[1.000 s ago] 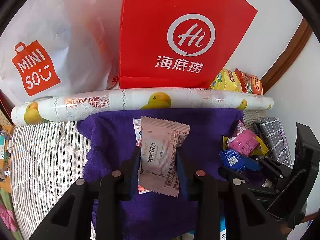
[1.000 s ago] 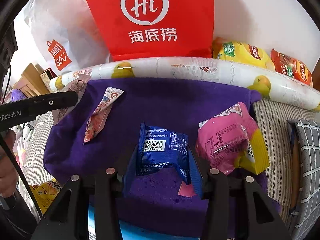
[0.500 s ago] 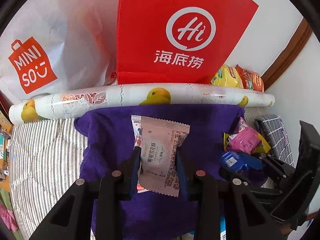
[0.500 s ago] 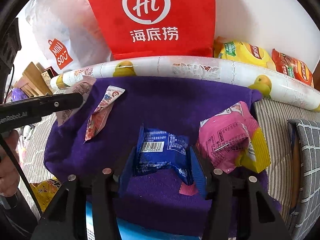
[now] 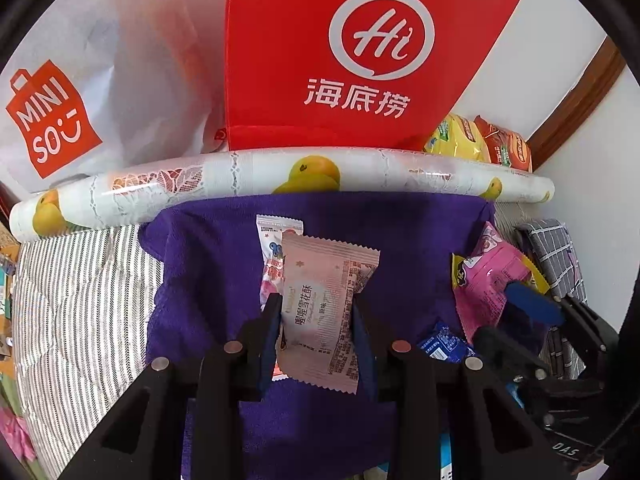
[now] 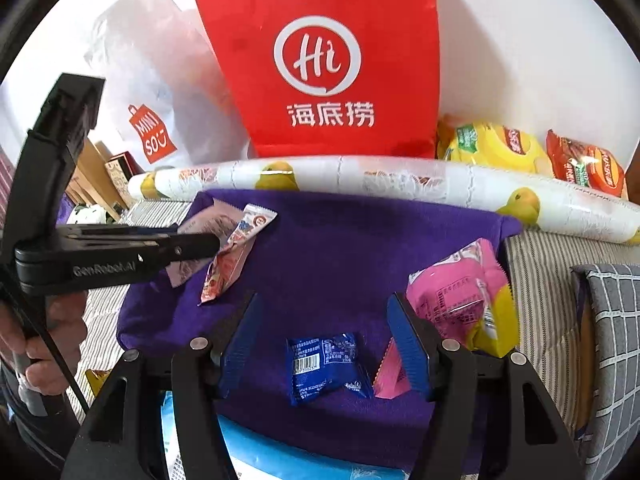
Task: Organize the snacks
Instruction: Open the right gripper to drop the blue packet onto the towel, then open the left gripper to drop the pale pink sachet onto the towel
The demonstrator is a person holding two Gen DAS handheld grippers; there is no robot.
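Observation:
My left gripper [image 5: 316,312] is shut on a pale pink snack packet [image 5: 324,304], held above the purple towel [image 5: 412,240]. A white and pink packet [image 5: 272,248] lies just behind it. My right gripper [image 6: 324,324] is open and raised; a small blue snack packet [image 6: 324,364] lies on the towel [image 6: 340,248] below its fingers. A pink and yellow packet [image 6: 460,300] lies at the right, a small pink packet [image 6: 390,372] beside the right finger. The left gripper [image 6: 200,244] shows in the right wrist view with its packet [image 6: 204,224].
A rolled duck-print sheet [image 5: 280,176] lies along the towel's far edge. A red bag [image 5: 360,52] and a white bag [image 5: 80,92] stand behind it, with yellow [image 6: 492,148] and red [image 6: 584,164] snack bags at the right. A grey checked cushion [image 6: 608,340] is at the right.
My right gripper has opened, let go of the blue packet and risen; the packet now lies on the towel. My left gripper still holds its packet and has lifted slightly.

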